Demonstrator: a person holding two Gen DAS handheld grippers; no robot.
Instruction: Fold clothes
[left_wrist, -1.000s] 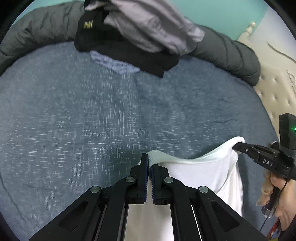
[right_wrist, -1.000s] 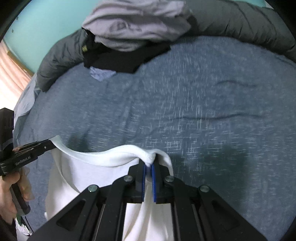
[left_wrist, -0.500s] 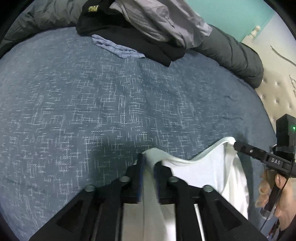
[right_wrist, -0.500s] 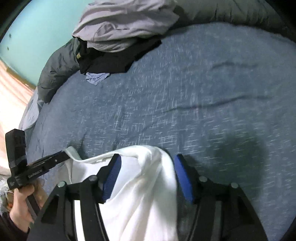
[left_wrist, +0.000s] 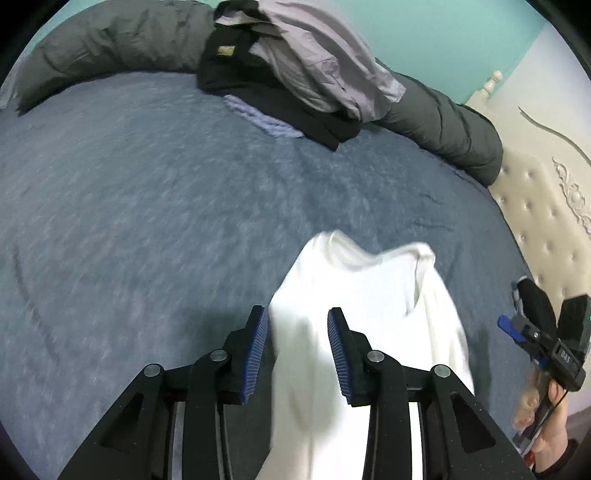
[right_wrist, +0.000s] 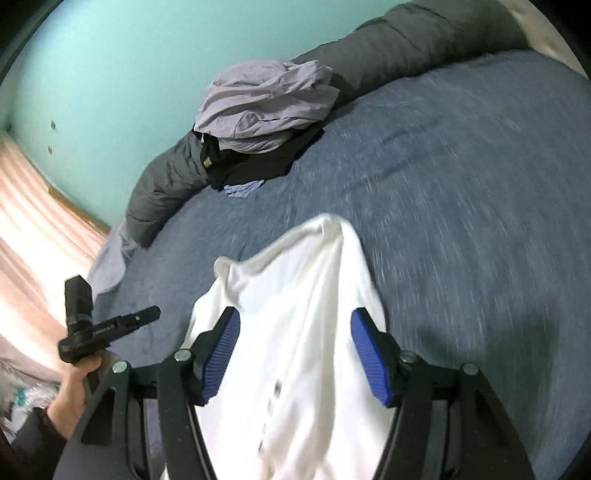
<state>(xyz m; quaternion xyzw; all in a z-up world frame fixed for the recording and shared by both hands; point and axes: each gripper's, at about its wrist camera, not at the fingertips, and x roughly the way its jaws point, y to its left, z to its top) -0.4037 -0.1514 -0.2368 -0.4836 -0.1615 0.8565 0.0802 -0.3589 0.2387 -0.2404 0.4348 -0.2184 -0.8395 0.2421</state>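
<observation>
A white top lies loose on the blue bedspread, its neckline pointing toward the far side. My left gripper is open just above its near left part, blue pads spread, cloth showing between them but not pinched. In the right wrist view the same white top lies between the spread blue pads of my right gripper, which is open too. Each view catches the other gripper at its edge: the right gripper held by a hand, and the left gripper likewise.
A pile of clothes, lilac over black over a striped blue piece, sits at the far side against a long grey bolster. A cream tufted headboard borders the bed on one side, and a teal wall rises behind.
Both grippers were shut on the white top's upper edge a second ago. They have opened and let it go; the top has dropped onto the bedspread and both grippers have pulled back.
</observation>
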